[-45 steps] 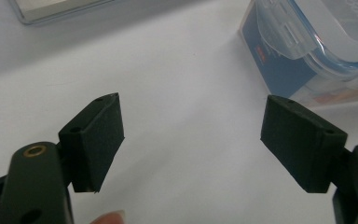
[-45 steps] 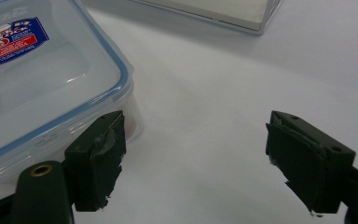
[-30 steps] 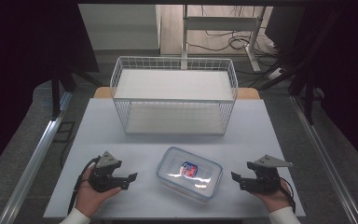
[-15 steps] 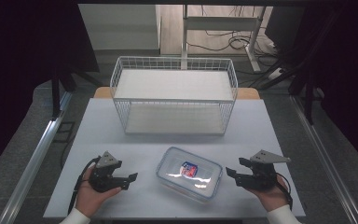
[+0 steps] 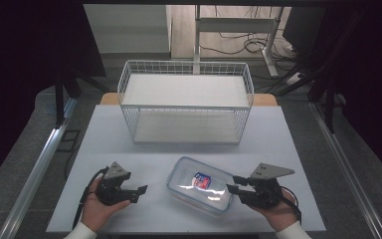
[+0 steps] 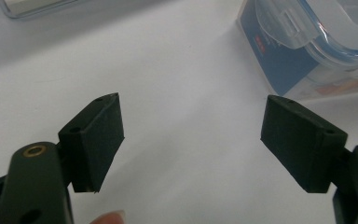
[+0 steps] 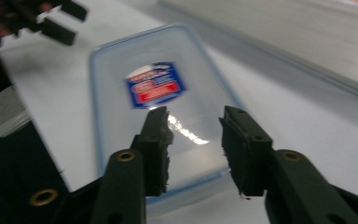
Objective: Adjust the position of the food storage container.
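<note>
Clear lidded container (image 5: 201,184) lying on the white table (image 5: 288,144), between the two grippers' jaws; left gripper (image 5: 138,190) pointing toward it from well apart, right gripper (image 5: 233,183) nearly touching its edge; wire basket (image 5: 186,102) standing beyond both.

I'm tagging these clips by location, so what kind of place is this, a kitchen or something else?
Probably a lab or recording workspace, not a kitchen: a plain white table bears just a wire basket and a plastic container, dark curtains flank it, and cables trail across the floor behind.

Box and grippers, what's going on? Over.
Left gripper open, beside box. Right gripper open at box's edge. Box lidded, on table. Nothing blocking.
</note>
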A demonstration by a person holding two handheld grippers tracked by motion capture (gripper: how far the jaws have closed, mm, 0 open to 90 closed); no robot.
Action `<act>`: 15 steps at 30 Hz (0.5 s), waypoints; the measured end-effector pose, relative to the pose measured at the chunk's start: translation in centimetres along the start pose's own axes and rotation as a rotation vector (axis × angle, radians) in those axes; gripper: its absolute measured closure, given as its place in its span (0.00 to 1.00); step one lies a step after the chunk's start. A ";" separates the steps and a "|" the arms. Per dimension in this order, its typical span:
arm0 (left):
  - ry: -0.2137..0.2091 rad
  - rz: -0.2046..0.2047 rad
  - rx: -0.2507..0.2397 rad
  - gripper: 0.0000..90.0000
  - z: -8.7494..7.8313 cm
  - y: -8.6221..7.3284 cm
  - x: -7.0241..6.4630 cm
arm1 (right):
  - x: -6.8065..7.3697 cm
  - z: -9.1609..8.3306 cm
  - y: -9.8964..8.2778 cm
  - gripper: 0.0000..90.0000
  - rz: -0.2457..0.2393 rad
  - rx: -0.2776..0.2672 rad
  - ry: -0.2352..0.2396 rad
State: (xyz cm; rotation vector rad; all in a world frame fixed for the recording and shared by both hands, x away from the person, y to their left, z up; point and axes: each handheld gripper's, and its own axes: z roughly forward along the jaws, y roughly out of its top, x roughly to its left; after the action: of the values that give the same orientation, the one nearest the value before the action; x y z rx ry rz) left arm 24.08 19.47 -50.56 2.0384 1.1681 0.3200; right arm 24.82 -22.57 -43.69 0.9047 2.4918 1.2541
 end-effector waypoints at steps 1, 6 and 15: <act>0.000 0.000 0.000 0.24 0.0 0.0 0.0 | 0.5 0.2 0.1 0.75 -0.017 0.010 0.013; -0.001 0.001 0.002 0.24 0.0 0.0 0.0 | 2.8 1.2 0.6 0.94 -0.068 0.051 0.120; 0.000 -0.001 0.006 0.24 0.1 0.0 0.0 | 5.4 3.1 0.1 0.97 -0.124 0.132 0.192</act>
State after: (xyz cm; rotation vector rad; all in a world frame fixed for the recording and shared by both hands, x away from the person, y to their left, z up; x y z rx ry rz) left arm 24.14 19.44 -50.62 2.0427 1.1714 0.3164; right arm 21.98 -17.22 -45.09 0.6725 2.7607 1.2002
